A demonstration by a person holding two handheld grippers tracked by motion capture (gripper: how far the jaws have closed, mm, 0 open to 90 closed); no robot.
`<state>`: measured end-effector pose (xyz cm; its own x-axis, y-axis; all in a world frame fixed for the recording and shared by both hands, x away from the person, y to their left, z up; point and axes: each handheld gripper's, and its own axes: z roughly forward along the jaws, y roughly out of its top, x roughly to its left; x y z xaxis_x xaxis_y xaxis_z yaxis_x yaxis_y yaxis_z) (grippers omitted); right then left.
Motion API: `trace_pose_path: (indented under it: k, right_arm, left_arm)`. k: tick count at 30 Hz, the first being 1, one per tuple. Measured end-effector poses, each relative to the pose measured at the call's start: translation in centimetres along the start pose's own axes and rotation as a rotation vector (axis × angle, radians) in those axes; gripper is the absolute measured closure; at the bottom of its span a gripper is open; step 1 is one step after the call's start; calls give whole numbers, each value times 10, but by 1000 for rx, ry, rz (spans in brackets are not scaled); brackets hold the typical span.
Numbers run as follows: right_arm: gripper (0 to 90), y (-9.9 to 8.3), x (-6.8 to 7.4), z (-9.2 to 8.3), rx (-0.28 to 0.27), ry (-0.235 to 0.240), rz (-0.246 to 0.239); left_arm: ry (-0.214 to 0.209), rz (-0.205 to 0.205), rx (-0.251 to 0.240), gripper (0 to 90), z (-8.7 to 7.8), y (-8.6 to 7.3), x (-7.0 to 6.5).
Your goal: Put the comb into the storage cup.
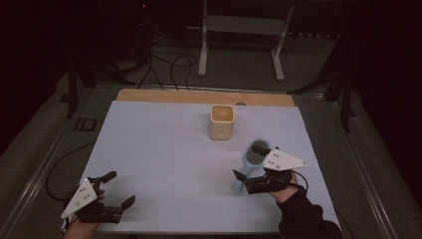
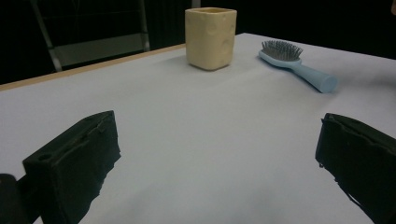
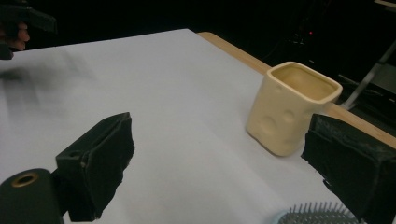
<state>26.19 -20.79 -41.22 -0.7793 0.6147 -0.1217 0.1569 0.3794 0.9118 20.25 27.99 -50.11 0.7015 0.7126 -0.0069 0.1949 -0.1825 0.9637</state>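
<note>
the hairbrush [image 1: 254, 160] lies flat on the white tabletop [image 1: 164, 149], bristles up, on the person's right side, with its pale blue handle pointing back toward the person and its head toward the yellow cup [image 1: 221, 122], which stands upright a little farther off. the right tongs [image 1: 242, 180] hover just above the handle end with the jaws wide apart, holding nothing; in the right gripper view the bristles [image 3: 317, 213] peek in at the bottom edge between the jaws. the left tongs [image 1: 119, 189] sit well apart at the near left corner, also wide open and empty.

the brush looks like light, stiff plastic, so it should lift easily and not bend. the handle [image 2: 317, 78] is smooth and rounded, likely a bit slippery, and could roll or twist between flat pads. the best hold is probably across the handle, near where it meets the head, so the heavier end does not droop. the bristles are a poor place to pinch: they would give way and offer no firm grip. the cup seems rigid and may tip if knocked.
</note>
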Motion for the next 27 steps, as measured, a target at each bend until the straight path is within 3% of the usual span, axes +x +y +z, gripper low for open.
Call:
trace_pose_path:
  k: [16,22,27]
  right_arm:
    - [103,-14,0,39,67,77,47]
    - [165,-24,-2,51,106,87,57]
    - [291,-34,-3,60,141,86,59]
  left_arm:
    - [-2,6,1,0,0,0,0]
    - [-1,7,1,0,0,0,0]
    - [0,6,3,0,0,0,0]
